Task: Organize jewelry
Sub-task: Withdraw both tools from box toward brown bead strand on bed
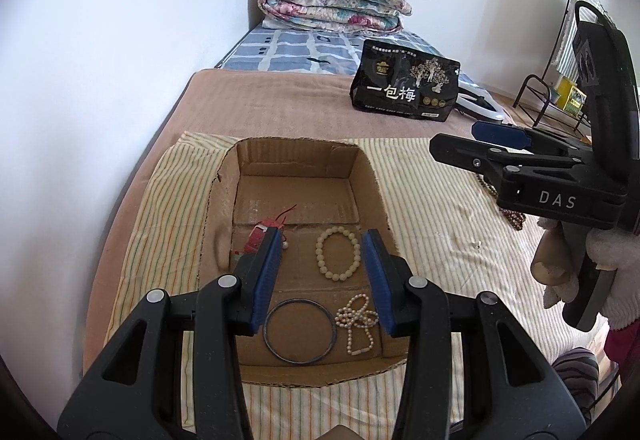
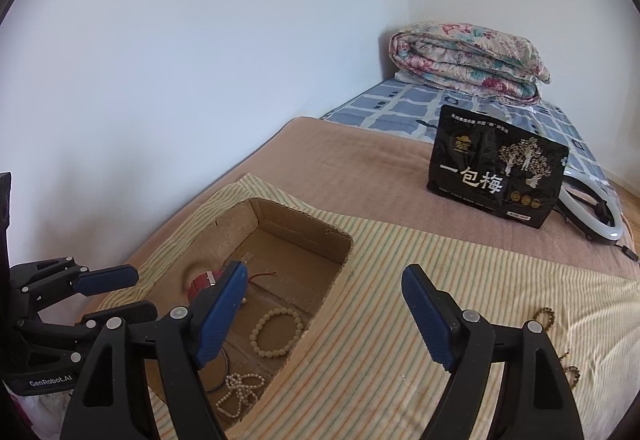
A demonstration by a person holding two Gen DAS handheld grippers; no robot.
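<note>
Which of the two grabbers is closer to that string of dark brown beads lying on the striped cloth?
The right gripper. The dark brown beads lie on the striped cloth just beyond its right finger. The left gripper hangs open over the cardboard box, farther away.

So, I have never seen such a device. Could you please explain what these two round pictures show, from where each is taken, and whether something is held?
These are two hand-held grippers, not a robot arm: a person holds one clamp in each hand. Each has a fisheye camera looking along its two blue-padded fingers, hence the round pictures.

The left camera shows the left gripper above a cardboard box on a bed. In the box lie a cream bead bracelet, a dark bangle, a pearl strand and a red item. The right gripper hangs over the striped cloth, where brown beads lie outside the box.

Both grippers are open and hold nothing.
</note>
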